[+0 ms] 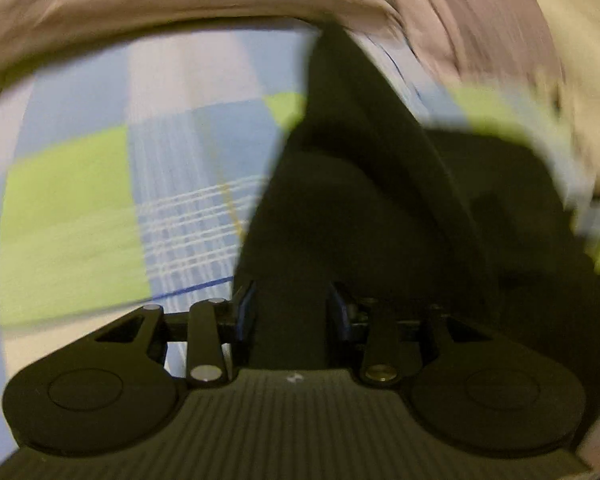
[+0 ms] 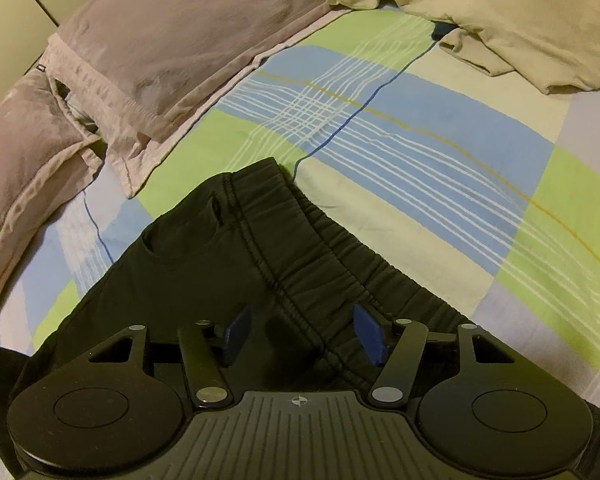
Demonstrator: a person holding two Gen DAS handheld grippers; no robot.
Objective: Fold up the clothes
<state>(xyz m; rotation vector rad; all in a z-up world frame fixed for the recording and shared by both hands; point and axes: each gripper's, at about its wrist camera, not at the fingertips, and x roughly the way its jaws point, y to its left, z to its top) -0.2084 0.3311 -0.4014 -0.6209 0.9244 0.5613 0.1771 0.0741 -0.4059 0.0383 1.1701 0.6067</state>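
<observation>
Black pants [image 2: 204,264] lie on the checked bedsheet [image 2: 440,152], their elastic waistband [image 2: 324,240] running diagonally toward me. My right gripper [image 2: 302,336] hovers just over the waistband. Its blue pads [image 2: 368,336] stand wide apart and open, not pressing the cloth. The left wrist view is motion-blurred. There a raised fold of the black pants [image 1: 360,200] runs up from between the blue pads [image 1: 246,312] of my left gripper [image 1: 292,312]. Those jaws stand partly apart with the cloth still between them and do not seem to pinch it.
Two mauve pillows [image 2: 152,52] line the far left edge of the bed. A crumpled beige garment [image 2: 520,20] lies at the far right, with a small dark object [image 2: 442,30] poking out from under it. In the left view, mauve bedding [image 1: 180,4] curves overhead above the sheet [image 1: 80,200].
</observation>
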